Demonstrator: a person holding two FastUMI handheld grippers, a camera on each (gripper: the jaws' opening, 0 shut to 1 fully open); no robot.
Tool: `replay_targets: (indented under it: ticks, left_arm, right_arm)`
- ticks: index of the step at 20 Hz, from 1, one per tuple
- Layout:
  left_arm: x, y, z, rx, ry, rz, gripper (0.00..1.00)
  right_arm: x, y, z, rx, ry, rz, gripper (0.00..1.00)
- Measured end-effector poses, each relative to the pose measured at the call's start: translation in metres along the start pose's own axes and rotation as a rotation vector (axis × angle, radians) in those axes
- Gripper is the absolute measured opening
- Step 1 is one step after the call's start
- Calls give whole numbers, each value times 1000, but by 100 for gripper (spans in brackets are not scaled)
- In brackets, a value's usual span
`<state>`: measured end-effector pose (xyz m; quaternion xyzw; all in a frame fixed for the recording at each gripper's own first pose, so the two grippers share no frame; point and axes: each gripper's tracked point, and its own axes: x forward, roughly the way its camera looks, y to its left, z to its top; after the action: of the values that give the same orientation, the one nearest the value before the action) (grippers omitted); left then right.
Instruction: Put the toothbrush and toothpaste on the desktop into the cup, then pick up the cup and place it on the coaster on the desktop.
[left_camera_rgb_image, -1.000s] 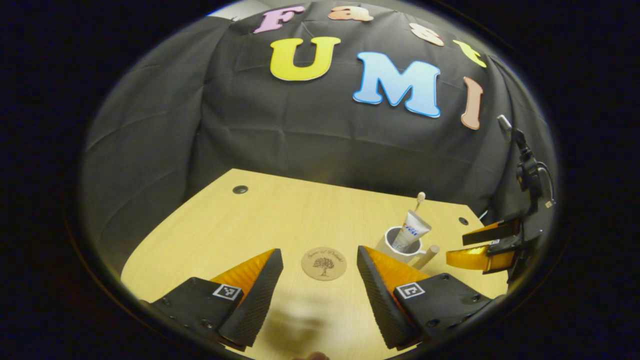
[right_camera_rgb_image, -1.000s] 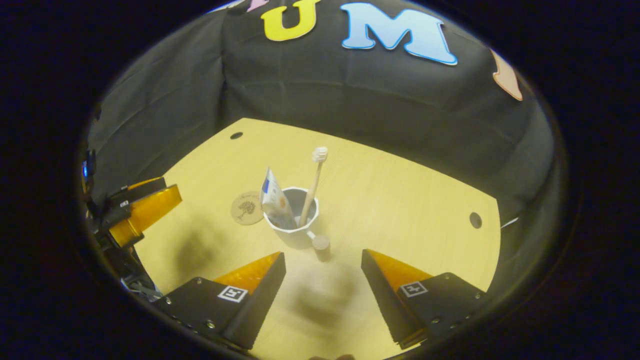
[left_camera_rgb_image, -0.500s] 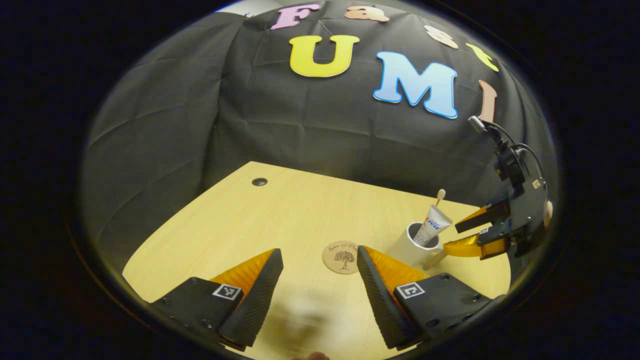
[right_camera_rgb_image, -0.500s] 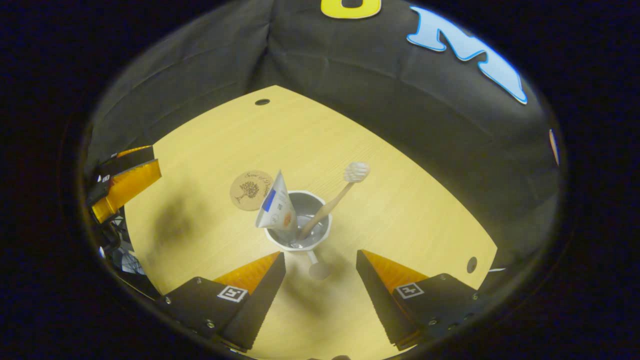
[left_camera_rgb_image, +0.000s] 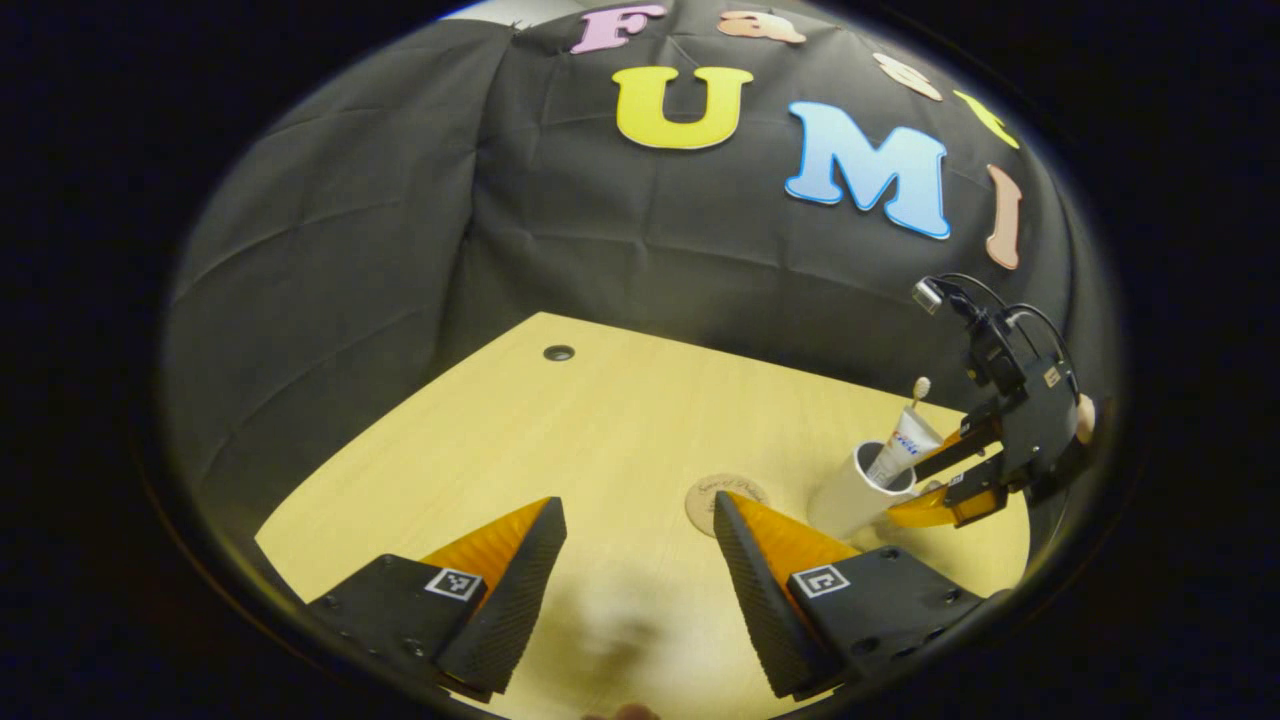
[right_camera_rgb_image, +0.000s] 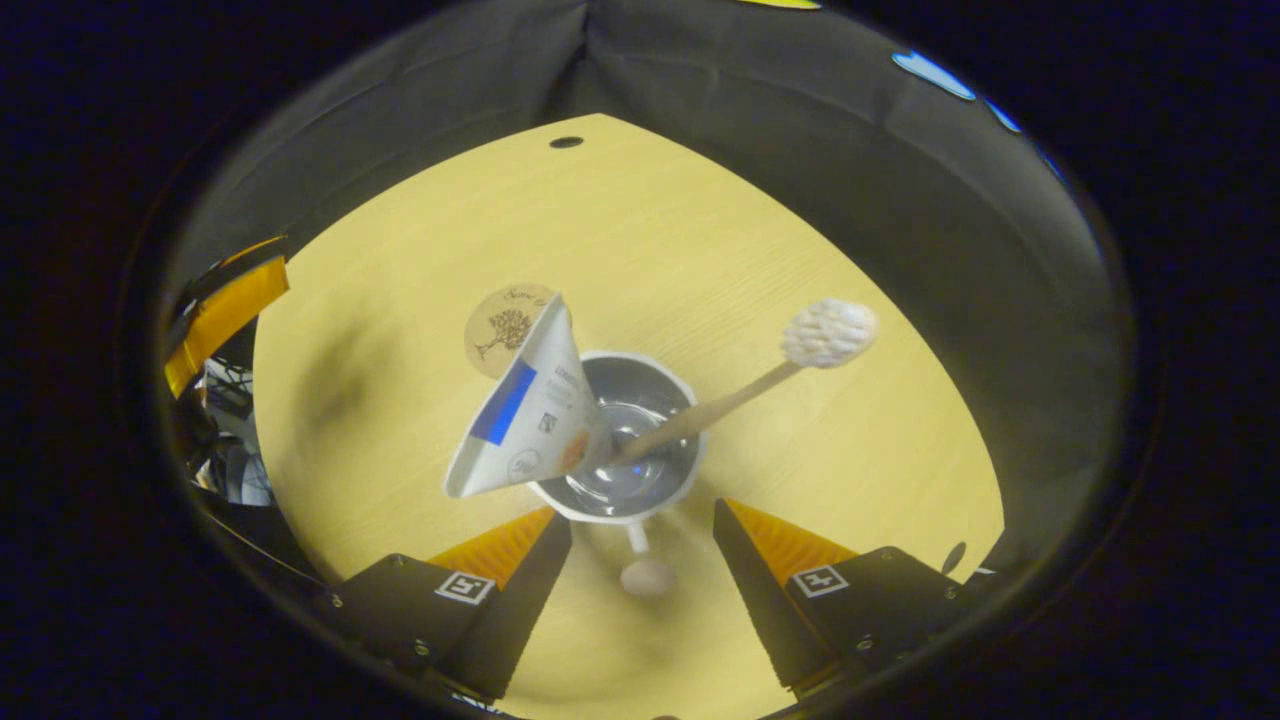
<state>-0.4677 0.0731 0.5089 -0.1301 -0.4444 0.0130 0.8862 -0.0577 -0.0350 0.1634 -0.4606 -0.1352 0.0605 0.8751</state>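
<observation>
A white cup (right_camera_rgb_image: 625, 470) stands on the wooden desktop (right_camera_rgb_image: 640, 220), seen from above in the right gripper view. Leaning in it are a white toothpaste tube (right_camera_rgb_image: 525, 420) and a wooden toothbrush (right_camera_rgb_image: 800, 350). The round cork coaster (right_camera_rgb_image: 505, 315) lies just beyond the cup. My right gripper (right_camera_rgb_image: 640, 515) is open, close over the cup's near rim, its fingers either side of the cup's knobbed handle (right_camera_rgb_image: 647, 575). In the left gripper view my left gripper (left_camera_rgb_image: 636, 502) is open with nothing between its fingers. There the coaster (left_camera_rgb_image: 727, 492) shows partly behind one finger, with the cup (left_camera_rgb_image: 855, 490) and the right gripper (left_camera_rgb_image: 940, 480) at the far right.
The desktop (left_camera_rgb_image: 560, 440) has a small cable hole (left_camera_rgb_image: 558, 352) near its far edge, and black cloth hangs behind it. The left gripper (right_camera_rgb_image: 225, 305) sits at the left edge of the right gripper view, by the desk's side.
My right gripper has moved in over the cup and tipped downward, so the cup is larger and the handle lies between its fingers. The left gripper has swung left; cup and coaster slid right in its view.
</observation>
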Motion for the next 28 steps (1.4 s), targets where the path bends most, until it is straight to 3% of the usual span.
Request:
replay_targets:
  ticks: [2, 4, 5, 7, 8, 10, 11, 17, 20, 21, 28]
  left_arm:
    - [-1, 9, -2, -11, 5, 19, 96]
    - [-1, 17, -4, -18, 8, 38, 96]
    - [-1, 21, -5, -22, 11, 46, 96]
    - [1, 28, -6, -31, 16, 60, 96]
    - [1, 31, -9, -34, 19, 67, 96]
    - [3, 31, -9, -41, 23, 72, 98]
    - [5, 29, -9, -40, 26, 71, 96]
    - [10, 18, -9, -36, 29, 59, 96]
    - [13, 16, -10, -34, 26, 56, 97]
    - [13, 15, -10, -32, 24, 57, 96]
    - [12, 15, -9, -36, 23, 55, 95]
  right_arm:
    - [9, 2, 1, -20, 22, 15, 93]
    - [14, 6, 0, -12, 44, 41, 86]
    - [16, 8, -2, -13, 56, 53, 75]
    - [22, 8, -2, -33, 61, 50, 75]
    - [23, 12, -5, -33, 77, 59, 63]
    - [27, 8, -9, -43, 92, 54, 58]
    - [25, 8, -11, -42, 98, 62, 31]
    - [28, 12, -13, -41, 97, 69, 22]
    - [27, 9, -12, -28, 74, 54, 22]
    - [28, 8, -11, -15, 71, 49, 16]
    - [27, 12, -14, 20, 53, 41, 16]
